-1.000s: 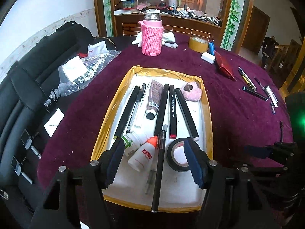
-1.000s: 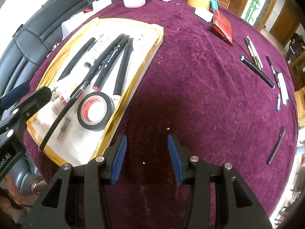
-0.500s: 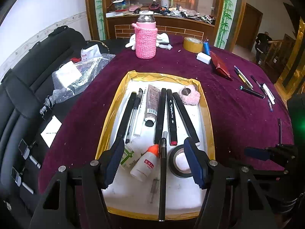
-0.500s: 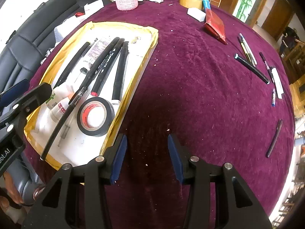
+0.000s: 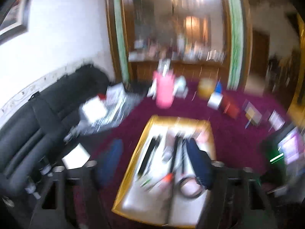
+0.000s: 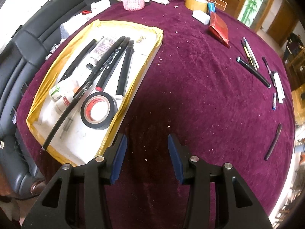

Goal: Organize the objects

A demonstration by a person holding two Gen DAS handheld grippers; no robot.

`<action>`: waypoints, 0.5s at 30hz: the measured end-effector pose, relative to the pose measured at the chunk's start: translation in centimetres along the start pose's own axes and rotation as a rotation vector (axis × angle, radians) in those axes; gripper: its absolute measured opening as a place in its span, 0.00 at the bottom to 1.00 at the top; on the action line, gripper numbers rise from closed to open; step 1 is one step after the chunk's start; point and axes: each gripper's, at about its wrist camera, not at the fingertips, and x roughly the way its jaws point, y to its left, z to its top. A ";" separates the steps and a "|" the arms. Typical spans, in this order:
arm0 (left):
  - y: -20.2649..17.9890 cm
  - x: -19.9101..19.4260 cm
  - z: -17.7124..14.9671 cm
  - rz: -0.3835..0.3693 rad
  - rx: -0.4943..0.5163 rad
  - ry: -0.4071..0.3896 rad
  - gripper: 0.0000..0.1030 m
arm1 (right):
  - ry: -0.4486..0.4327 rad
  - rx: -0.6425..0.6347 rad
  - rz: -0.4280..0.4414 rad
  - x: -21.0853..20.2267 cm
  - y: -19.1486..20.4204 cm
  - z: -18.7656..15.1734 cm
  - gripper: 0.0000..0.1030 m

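Marker [image 6: 111,60] lettering – illegible; blurred

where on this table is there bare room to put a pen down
Bare maroon cloth lies between the yellow-rimmed tray and the scattered pens, ahead of the open right gripper. The tray is crowded; only its near white corner shows free.
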 end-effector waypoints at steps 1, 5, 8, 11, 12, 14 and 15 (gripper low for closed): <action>0.0 -1.2 0.3 -0.026 -0.053 -0.035 0.99 | -0.001 -0.008 0.004 -0.1 -0.1 -0.1 0.42; -0.1 -1.8 0.7 -0.077 -0.176 0.056 0.99 | -0.013 -0.049 0.028 -0.9 -0.3 -0.7 0.42; -0.1 -1.9 -0.2 -0.059 -0.215 0.118 0.99 | -0.030 -0.084 0.041 -1.5 -0.2 -1.4 0.42; -0.2 -2.3 -0.7 0.004 -0.199 0.149 0.99 | -0.049 -0.116 0.048 -2.1 0.0 -2.1 0.42; -0.4 -2.7 -1.2 0.020 -0.197 0.155 0.99 | -0.051 -0.119 0.053 -2.1 0.0 -2.2 0.42; -0.4 -3.3 -1.8 0.054 -0.190 0.172 0.99 | -0.055 -0.127 0.062 -2.3 0.2 -2.5 0.42; -0.5 -3.6 -1.9 0.072 -0.183 0.175 0.99 | -0.058 -0.133 0.064 -2.5 0.3 -2.6 0.42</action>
